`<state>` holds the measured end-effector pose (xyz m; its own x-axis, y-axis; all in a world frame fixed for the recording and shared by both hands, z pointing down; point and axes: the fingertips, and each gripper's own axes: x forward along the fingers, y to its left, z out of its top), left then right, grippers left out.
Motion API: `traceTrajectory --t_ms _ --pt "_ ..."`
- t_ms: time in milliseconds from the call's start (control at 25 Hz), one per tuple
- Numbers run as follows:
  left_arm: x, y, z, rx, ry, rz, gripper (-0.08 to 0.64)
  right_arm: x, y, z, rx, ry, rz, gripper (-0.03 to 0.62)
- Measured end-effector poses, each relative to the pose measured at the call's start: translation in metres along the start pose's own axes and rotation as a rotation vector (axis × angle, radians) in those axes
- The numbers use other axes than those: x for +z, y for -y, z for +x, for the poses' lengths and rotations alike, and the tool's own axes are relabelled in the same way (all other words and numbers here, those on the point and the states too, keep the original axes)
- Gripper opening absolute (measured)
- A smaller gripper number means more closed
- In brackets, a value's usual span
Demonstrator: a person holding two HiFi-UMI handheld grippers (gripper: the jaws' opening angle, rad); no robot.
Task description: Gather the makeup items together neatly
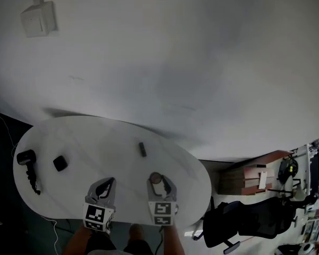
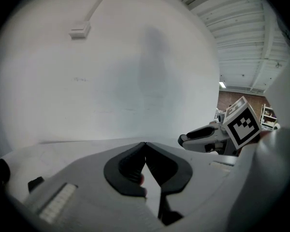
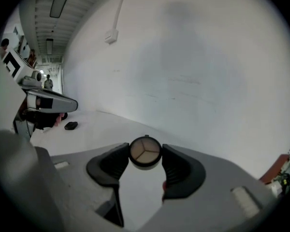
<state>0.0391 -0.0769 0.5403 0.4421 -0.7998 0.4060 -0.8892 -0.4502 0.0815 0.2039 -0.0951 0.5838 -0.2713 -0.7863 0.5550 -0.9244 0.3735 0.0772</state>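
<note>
Your right claw (image 3: 145, 151) was found closed on a round compact (image 3: 145, 152). Its pads pressed the rim from either side, and the three-part pan faced the camera. In the head view the compact (image 1: 156, 178) sat at that claw's tips over the near edge of the white desk (image 1: 95, 134); whether it was clear of the surface could not be settled. Your left claw (image 2: 145, 146) had its jaws together at the tips with nothing between them, and it rested just beside the right one. The other likely makeup pieces lay well apart: a dark stick-shaped item (image 1: 142, 149) near the middle of the desk and a small black case (image 1: 60, 163) further to the left, near a black handled appliance (image 1: 26, 157) with a cord. In my judgement the step in hand was carrying the compact to a gathering spot. You would do it well by keeping the grip across the widest part of the rim and holding the pan level. Set the compact down flat just beside the stick-shaped item without nudging it, and part the jaws only once it rests on the desk. The left claw would need opening before it could fetch the black case. No brand, label or legible writing was found on the compact or the other items. The marker cubes (image 1: 95, 215) carried only black-and-white square patterns.
</note>
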Motion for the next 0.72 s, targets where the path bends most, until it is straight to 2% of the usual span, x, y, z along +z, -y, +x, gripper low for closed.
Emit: traceTrajectory --t_ms 120,320,720 --pt "-0.007 0.015 0.008 -0.045 -0.012 0.028 0.011 -0.018 0.009 -0.009 -0.033 -0.020 0.018 0.216" --pt "-0.025 0.035 0.017 -0.102 -0.054 0.033 0.011 -0.055 0.013 -0.014 -0.063 -0.070 0.061 0.216" --pt "-0.073 0.047 0.028 -0.154 -0.137 0.046 0.011 -0.120 0.003 -0.008 -0.072 -0.148 0.130 0.216"
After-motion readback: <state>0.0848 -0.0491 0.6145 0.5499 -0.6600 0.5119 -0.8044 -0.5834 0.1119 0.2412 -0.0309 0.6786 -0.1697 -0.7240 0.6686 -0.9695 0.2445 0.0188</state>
